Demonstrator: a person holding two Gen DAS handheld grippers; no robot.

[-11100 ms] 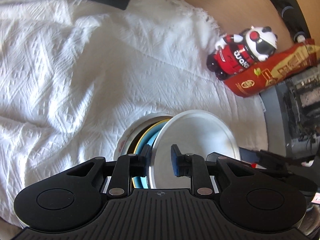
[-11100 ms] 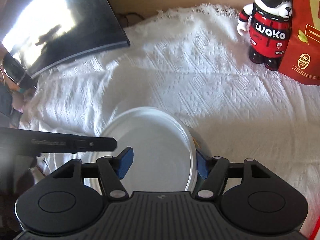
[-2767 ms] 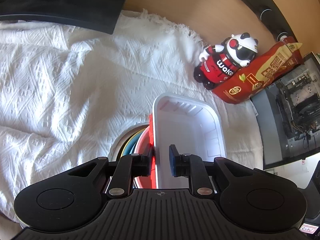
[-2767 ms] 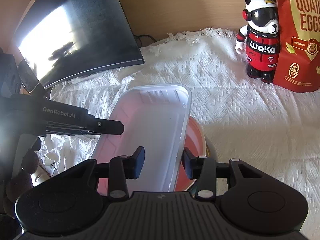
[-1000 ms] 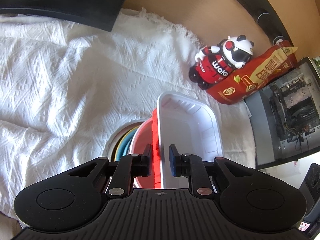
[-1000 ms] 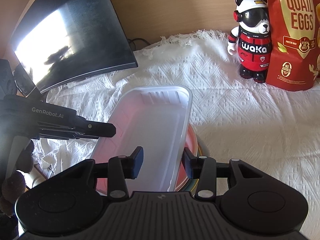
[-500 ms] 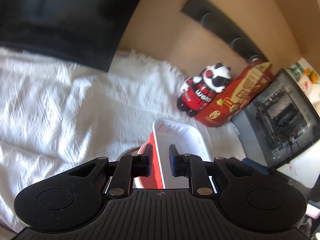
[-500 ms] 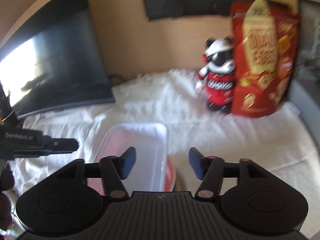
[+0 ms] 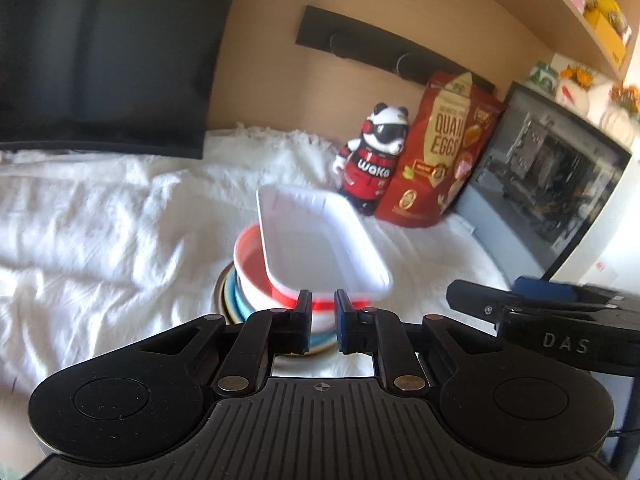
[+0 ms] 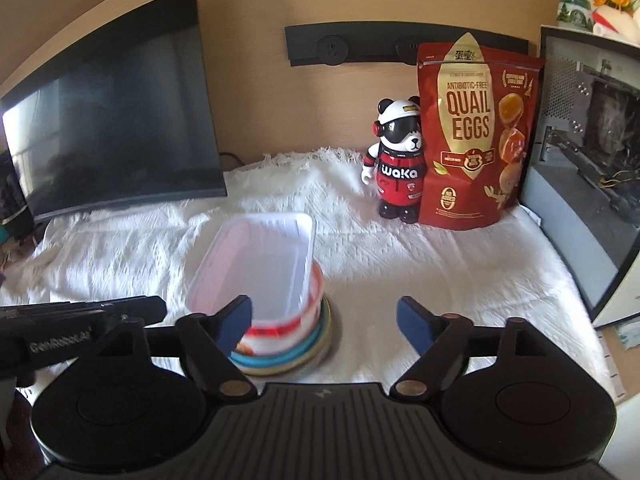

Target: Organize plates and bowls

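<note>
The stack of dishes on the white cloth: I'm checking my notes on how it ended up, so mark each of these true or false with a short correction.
1. The white tray sits on top of the red bowl. True.
2. The right tool grips the tray. False: its jaws are opening, with nothing between them.
3. The panda figure stands beside the quail eggs bag. True.
4. The stack rests on bare wood. False: it rests on the white cloth.
5. The left tool holds a plate. False: it is shut on nothing.
</note>
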